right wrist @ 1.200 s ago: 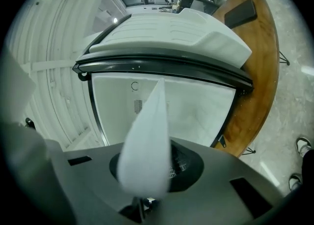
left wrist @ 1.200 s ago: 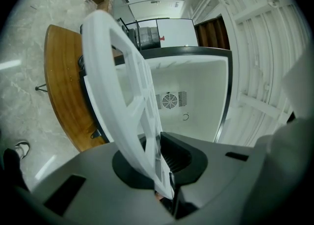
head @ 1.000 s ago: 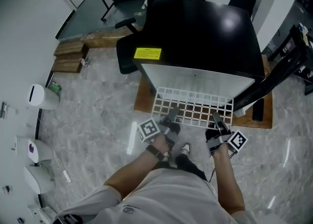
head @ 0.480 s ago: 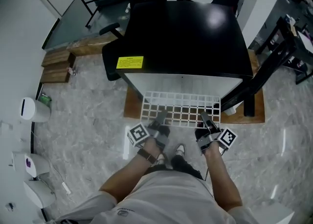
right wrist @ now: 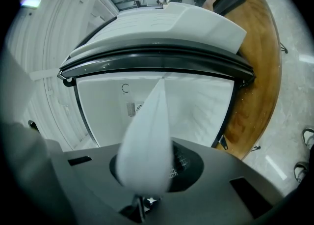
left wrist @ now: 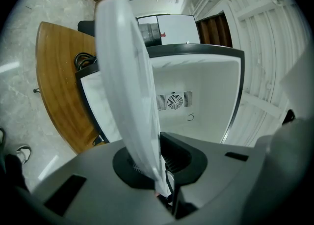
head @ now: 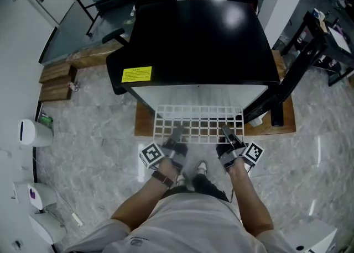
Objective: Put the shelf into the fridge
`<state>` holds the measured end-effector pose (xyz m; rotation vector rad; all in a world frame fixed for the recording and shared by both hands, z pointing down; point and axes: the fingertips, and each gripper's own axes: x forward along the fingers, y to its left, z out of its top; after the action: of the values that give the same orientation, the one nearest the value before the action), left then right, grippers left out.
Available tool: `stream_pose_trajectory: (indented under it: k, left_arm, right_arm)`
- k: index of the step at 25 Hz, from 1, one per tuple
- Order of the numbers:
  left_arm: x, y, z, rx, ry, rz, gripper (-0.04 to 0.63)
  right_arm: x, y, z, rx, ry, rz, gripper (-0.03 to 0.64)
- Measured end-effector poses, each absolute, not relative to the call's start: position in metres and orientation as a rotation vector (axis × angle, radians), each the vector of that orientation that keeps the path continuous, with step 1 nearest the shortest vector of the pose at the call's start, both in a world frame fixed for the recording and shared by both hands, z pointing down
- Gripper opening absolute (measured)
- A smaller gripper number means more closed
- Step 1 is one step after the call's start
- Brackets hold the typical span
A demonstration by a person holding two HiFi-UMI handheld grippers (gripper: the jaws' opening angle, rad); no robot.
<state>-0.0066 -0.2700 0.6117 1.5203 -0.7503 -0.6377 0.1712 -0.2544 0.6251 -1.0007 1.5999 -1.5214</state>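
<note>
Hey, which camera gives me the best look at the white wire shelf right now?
The head view. It shows the shelf as a white grid, held at its near edge by the left gripper and right gripper, its far edge at the fridge. Each gripper view shows only a blurred white sliver clamped in its jaws.

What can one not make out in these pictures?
- Head view: inside of the black-topped white fridge, hidden under its top.
- Head view: print on the yellow rectangular label, too small.
- Both gripper views: the white wire grid shelf, blurred near each lens, covers part of the cavity.
</note>
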Motion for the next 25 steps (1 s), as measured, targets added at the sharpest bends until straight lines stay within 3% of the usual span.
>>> stream_pose_trajectory:
  k: [25]
  left_arm:
    - [-0.016, -0.322, 0.623, 1.499, -0.81, -0.627, 0.029]
  right_arm:
    - [0.172, -0.313, 0.622, -1.087, 1.619, -1.431, 0.048]
